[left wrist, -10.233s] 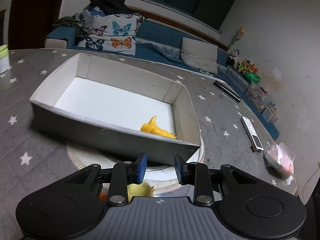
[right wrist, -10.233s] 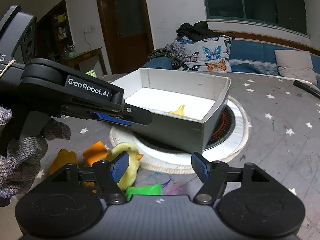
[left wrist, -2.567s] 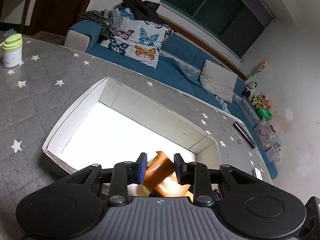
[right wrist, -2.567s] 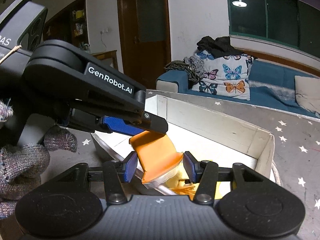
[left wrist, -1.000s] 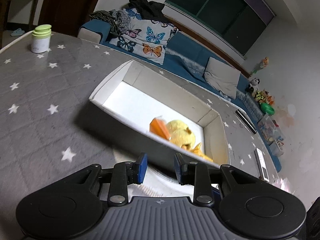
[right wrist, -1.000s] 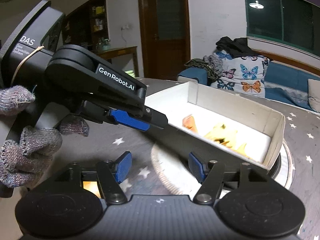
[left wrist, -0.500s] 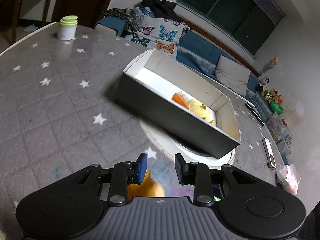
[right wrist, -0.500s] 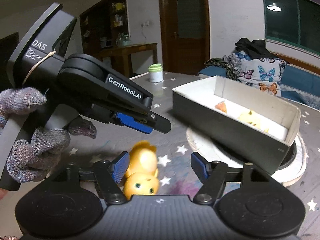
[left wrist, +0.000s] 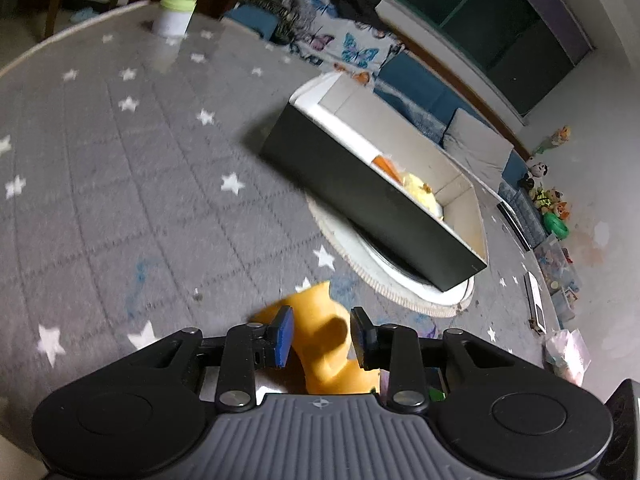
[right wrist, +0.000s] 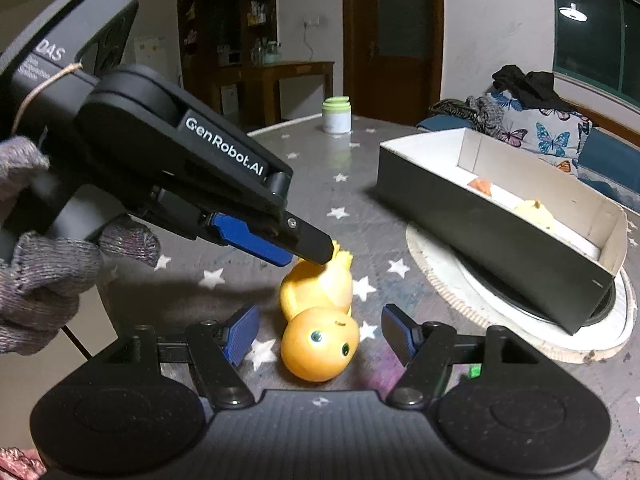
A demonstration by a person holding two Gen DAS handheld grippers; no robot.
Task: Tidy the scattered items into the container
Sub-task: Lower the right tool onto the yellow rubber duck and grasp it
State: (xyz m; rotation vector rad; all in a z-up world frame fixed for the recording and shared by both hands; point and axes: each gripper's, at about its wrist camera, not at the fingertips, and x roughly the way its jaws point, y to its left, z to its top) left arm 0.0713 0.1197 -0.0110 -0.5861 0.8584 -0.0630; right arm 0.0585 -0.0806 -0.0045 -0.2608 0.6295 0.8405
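Note:
An orange-yellow toy animal (right wrist: 320, 312) lies on the grey star-patterned table (left wrist: 100, 200). My left gripper (left wrist: 322, 334) hovers over the toy's (left wrist: 320, 344) body with its jaws open on either side, not closed on it. My right gripper (right wrist: 318, 334) is wide open with the toy's head between its fingers. The left gripper's tip (right wrist: 316, 246) touches the toy's rear in the right wrist view. The dark box with a white inside (left wrist: 372, 196) holds an orange item (left wrist: 385, 163) and a yellow plush (left wrist: 420, 194); the box also shows in the right wrist view (right wrist: 500, 232).
The box rests on a round white mat (left wrist: 400, 280). A white jar with a green lid (left wrist: 176, 14) stands at the table's far edge. A remote (left wrist: 535, 306) and a plastic bag (left wrist: 568, 354) lie at the right. A small green item (right wrist: 475, 371) sits under the right gripper.
Both grippers have drawn back from the box and lowered toward the orange-yellow toy. The toy now sits between the fingers of both grippers. The box looks farther away.

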